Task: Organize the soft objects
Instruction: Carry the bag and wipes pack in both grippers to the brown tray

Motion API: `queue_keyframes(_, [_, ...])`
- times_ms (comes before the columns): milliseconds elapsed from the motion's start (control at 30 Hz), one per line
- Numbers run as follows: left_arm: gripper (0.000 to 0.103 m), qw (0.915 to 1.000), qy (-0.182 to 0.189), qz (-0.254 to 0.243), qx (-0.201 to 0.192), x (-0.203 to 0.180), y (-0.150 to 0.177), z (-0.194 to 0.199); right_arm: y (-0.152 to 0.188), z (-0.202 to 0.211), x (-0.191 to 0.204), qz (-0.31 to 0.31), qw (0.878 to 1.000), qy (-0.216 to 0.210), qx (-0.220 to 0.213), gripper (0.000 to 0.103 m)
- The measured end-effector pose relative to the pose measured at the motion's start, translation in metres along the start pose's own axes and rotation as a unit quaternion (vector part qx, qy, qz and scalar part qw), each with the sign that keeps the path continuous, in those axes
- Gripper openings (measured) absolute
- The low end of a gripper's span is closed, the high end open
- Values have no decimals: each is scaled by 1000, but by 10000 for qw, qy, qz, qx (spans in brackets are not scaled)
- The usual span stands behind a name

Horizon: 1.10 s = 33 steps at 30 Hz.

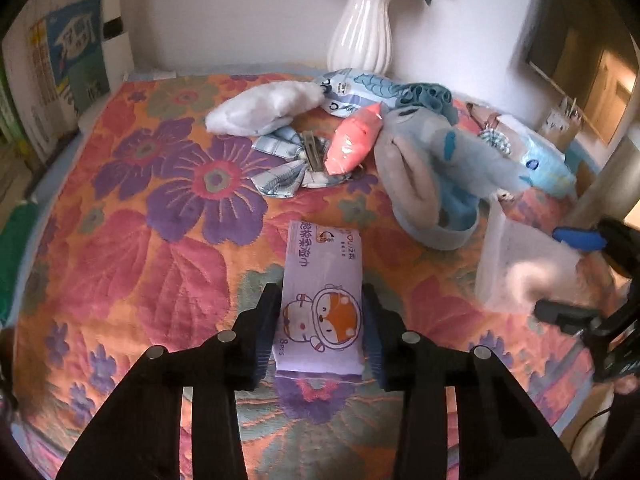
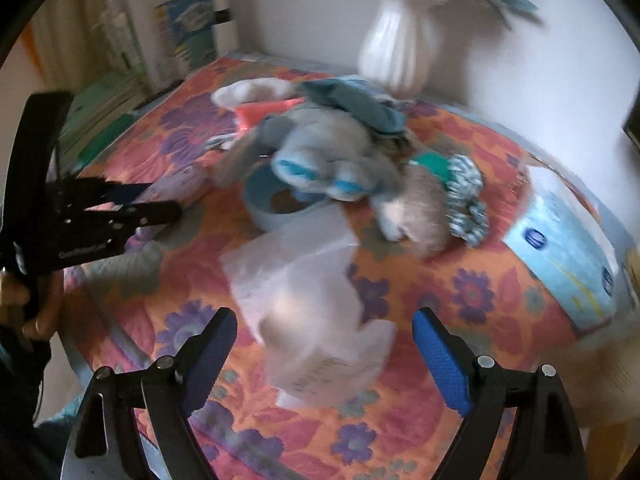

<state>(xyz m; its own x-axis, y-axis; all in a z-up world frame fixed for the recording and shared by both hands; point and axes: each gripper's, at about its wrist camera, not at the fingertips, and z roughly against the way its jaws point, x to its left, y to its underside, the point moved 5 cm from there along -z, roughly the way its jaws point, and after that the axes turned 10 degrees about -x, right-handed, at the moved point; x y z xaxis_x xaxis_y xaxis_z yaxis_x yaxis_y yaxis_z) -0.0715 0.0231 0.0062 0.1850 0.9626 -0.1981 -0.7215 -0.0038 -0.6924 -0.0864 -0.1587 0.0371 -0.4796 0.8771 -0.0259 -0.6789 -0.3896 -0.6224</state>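
Lower centre: lilac tissue pack [image 1: 322, 300] clamped by left gripper [image 1: 322, 320] | right gripper [image 2: 324, 344] spread wide, empty, around clear bag [image 2: 308, 312]

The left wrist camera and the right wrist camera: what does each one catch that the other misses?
Only the left view shows the cartoon print on the purple tissue pack that the left gripper clamps. Only the right view shows the right gripper open, with the translucent bag lying between its blue pads. Both share the white vase, the grey-blue plush toy and the floral cloth.
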Motion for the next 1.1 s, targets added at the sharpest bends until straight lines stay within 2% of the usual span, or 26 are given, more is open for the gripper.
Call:
queue_keyframes(100, [36,9995,228,193,-40,-2,0,4,5,-11,3,124,9998,87,112,88])
queue_keyframes(133, [36,9997,222,133,-49,-5,1,6,7,-11,4,174,9997,133,81,82])
queue_keyframes(167, [36,9997,205,60,-70,-8,0,9,8,-11,7,180,9997,127,59,69])
queue_keyframes(200, [36,9997,225,29,-92,-11,0,11,10,-12,8,150,9998,94,72,62])
queue_keyframes(267, [36,9992,362,-7,-173,-18,-2,17,12,-14,11,39,9999,104,91,51])
queue_keyframes(333, [36,9984,503,-86,-234,-26,-3,23,18,-7,14,2,9999,100,40,46])
queue_keyframes(467, [36,9946,937,-231,-384,-48,-4,38,24,13,18,-225,9996,175,-38,45])
queue_keyframes(700, [36,9835,1533,-682,-678,-103,-17,71,36,85,-3,-683,9956,527,-368,45])
queue_keyframes(867, [36,9650,2121,-1319,-796,-177,-20,92,73,154,-55,-1358,9850,909,-561,45])
queue_keyframes(967, [36,9524,2464,-1596,-826,-221,-23,103,105,203,-98,-1907,9686,1407,-748,45])
queue_keyframes(1100, [36,9294,2928,-2070,-880,-292,-27,113,137,260,-154,-2552,9387,2079,-1029,45])
